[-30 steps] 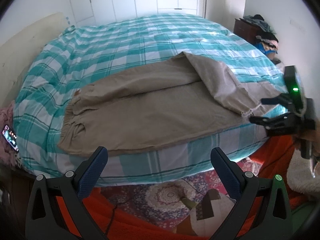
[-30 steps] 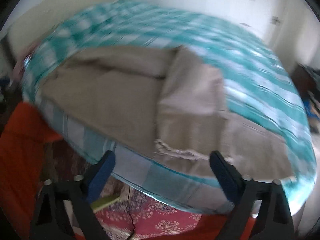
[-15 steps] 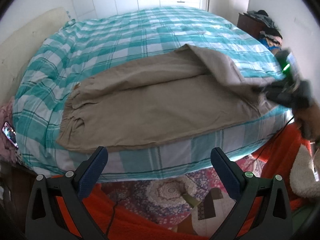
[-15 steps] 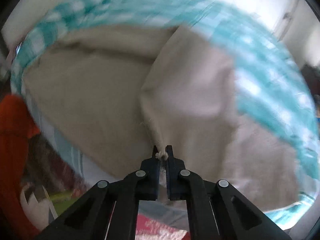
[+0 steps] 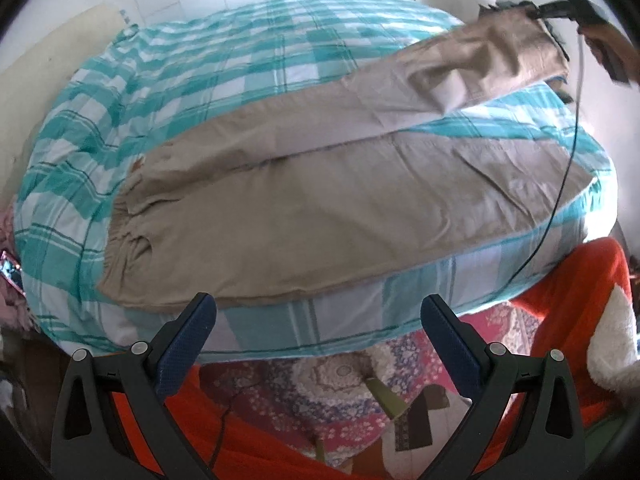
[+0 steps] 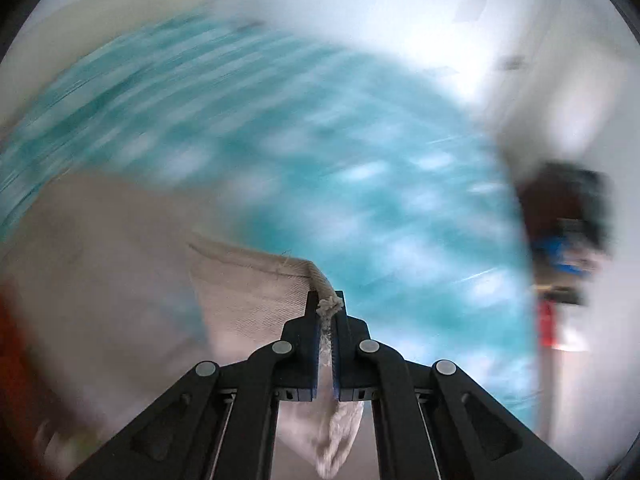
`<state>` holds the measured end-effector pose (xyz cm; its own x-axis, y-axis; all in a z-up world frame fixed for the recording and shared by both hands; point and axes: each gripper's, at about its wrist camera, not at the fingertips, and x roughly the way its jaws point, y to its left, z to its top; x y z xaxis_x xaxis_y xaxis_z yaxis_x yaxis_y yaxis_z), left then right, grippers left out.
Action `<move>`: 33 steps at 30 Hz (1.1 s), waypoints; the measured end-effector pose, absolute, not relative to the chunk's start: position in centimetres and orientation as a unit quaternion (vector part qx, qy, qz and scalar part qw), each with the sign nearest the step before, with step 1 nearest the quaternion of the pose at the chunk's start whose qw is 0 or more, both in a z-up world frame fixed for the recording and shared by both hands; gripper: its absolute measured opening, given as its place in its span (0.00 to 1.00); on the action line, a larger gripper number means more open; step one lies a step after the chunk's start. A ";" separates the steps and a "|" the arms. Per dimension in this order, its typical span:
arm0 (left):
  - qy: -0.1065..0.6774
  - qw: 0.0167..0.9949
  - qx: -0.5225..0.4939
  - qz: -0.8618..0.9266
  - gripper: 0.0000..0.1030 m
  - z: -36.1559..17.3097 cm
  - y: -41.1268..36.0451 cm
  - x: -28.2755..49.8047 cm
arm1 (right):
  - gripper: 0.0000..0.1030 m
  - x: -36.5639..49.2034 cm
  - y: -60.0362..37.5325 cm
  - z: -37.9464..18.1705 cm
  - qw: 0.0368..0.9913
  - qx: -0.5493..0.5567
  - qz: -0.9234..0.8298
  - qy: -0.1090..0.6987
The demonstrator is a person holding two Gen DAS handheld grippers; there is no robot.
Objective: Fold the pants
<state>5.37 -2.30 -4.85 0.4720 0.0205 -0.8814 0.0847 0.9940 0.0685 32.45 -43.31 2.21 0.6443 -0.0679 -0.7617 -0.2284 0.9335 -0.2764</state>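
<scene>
Pants [image 5: 320,200] lie spread on the bed [image 5: 200,64], waistband toward the left, near leg flat along the bed's front edge. Far leg's hem is raised off the checked cover at upper right, pinched in the right gripper [image 6: 328,312], jaws pressed together on the frayed hem corner. Left gripper [image 5: 318,320] hangs off the bed's front edge, jaws spread, holding nothing. Right wrist view heavily blurred.
</scene>
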 end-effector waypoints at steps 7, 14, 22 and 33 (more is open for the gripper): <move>0.542 0.840 0.030 0.006 0.99 -7.0 -0.5 6.2 | 0.40 36.9 -57.3 -0.3 0.884 -0.049 -0.123 0.448; 0.565 0.825 -0.003 -0.018 0.99 -8.5 -0.3 9.9 | 0.40 30.0 -56.4 -14.3 0.837 0.087 -0.035 0.539; 0.468 0.881 -0.016 0.068 0.99 -10.6 5.5 18.3 | 0.40 28.5 -37.6 -15.9 0.833 0.023 0.176 0.524; 0.452 0.890 -0.037 0.052 0.99 -22.5 10.8 20.7 | 0.50 39.6 -3.1 -15.9 0.735 -0.181 0.419 0.501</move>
